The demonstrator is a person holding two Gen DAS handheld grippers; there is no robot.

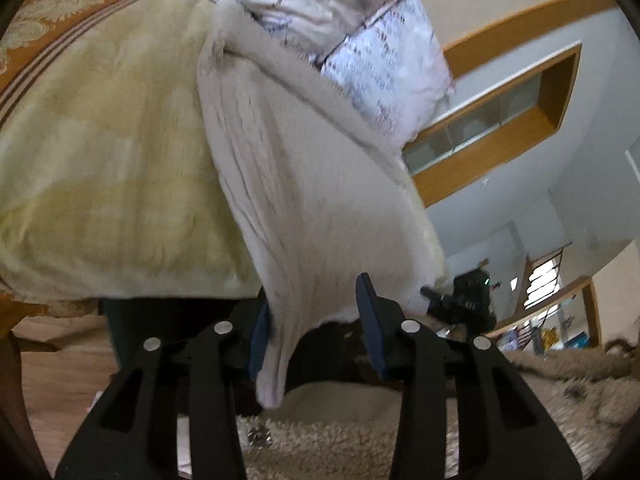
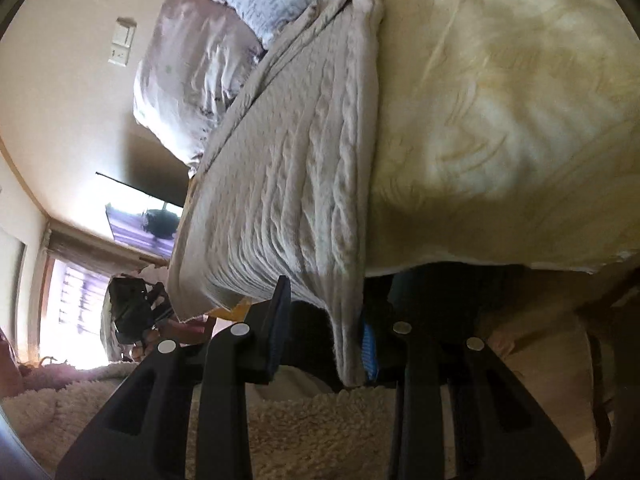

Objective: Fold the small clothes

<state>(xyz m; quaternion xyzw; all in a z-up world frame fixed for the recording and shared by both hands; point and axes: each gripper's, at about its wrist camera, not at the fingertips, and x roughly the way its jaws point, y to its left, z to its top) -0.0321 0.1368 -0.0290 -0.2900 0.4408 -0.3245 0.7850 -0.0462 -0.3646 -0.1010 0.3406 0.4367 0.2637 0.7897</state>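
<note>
Now sweater (image 1: 312, 200) hangs beside left gripper (image 1: 316, 328).

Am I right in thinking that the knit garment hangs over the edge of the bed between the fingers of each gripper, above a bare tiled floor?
Not quite: the floor is not bare tile. Both wrist views show a shaggy rug below the garment, which does hang off the bed between the fingers of the left gripper and right gripper.
</note>
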